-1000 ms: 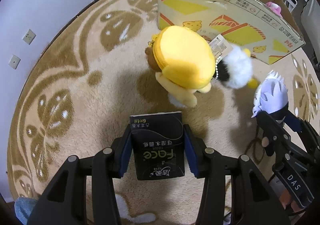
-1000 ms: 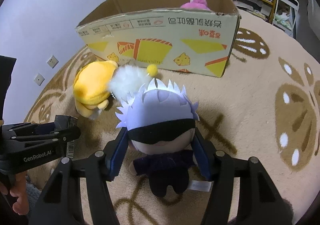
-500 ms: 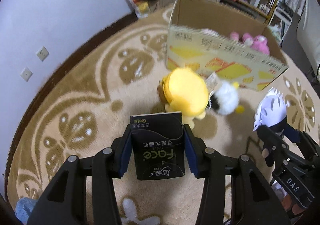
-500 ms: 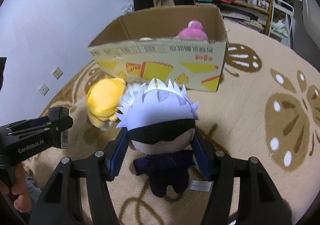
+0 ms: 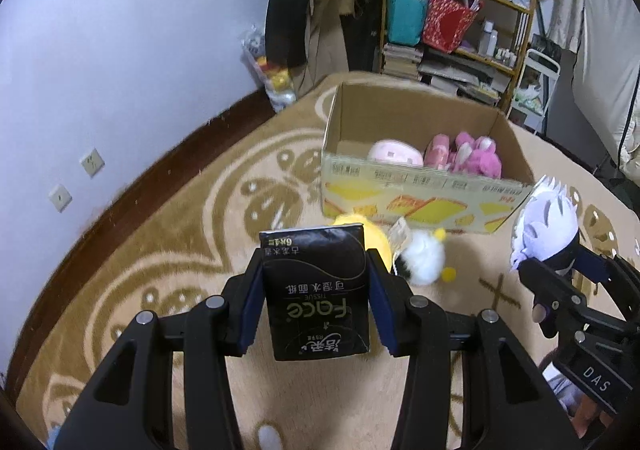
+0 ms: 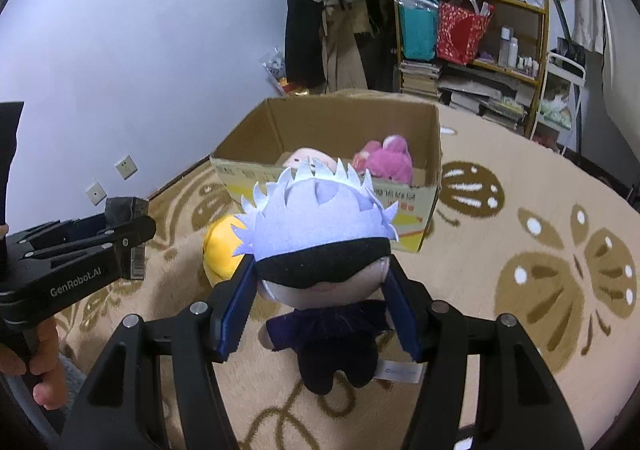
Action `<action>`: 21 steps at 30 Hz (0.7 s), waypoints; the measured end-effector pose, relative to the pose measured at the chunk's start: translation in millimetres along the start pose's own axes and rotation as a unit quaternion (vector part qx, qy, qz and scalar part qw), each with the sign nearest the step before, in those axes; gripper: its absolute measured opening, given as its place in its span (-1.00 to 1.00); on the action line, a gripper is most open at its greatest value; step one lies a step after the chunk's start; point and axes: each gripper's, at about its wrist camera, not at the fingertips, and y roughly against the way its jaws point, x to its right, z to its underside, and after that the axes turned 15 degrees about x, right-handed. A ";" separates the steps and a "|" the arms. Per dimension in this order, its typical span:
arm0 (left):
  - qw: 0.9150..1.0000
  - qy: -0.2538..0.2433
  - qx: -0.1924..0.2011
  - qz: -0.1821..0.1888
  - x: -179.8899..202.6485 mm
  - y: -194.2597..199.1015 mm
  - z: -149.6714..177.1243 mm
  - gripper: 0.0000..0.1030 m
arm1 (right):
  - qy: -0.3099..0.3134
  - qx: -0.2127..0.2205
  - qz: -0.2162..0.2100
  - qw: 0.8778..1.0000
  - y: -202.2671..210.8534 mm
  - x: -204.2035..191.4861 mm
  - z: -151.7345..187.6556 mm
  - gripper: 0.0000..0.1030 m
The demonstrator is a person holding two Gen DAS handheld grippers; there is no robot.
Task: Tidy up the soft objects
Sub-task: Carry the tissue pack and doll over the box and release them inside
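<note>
- The left claw (image 5: 316,302) is clamped on a black tissue pack (image 5: 317,292), blue pads pressed to both its sides, held up above the rug (image 5: 168,250)
- The right claw (image 6: 320,310) grips a doll (image 6: 324,250) with spiky pale hair and a black blindfold, pads squeezing its head, its dark body dangling below
- On the rug between the claws and the box lie a yellow plush toy (image 6: 220,250) and just beside it a white fluffy toy (image 5: 422,262)
- The open cardboard box (image 5: 400,190) stands on the rug beyond them, with a pale pink toy (image 5: 394,154) and a bright pink plush (image 5: 474,154) inside
- Shelves (image 6: 480,30) crowded with bags and bottles stand against the far wall
</note>
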 end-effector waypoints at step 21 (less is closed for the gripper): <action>0.996 -0.043 0.079 -0.007 11.9 -10.2 -62.8 -0.11 | 0.022 0.052 0.005 0.998 -11.2 2.5 -47.1 0.27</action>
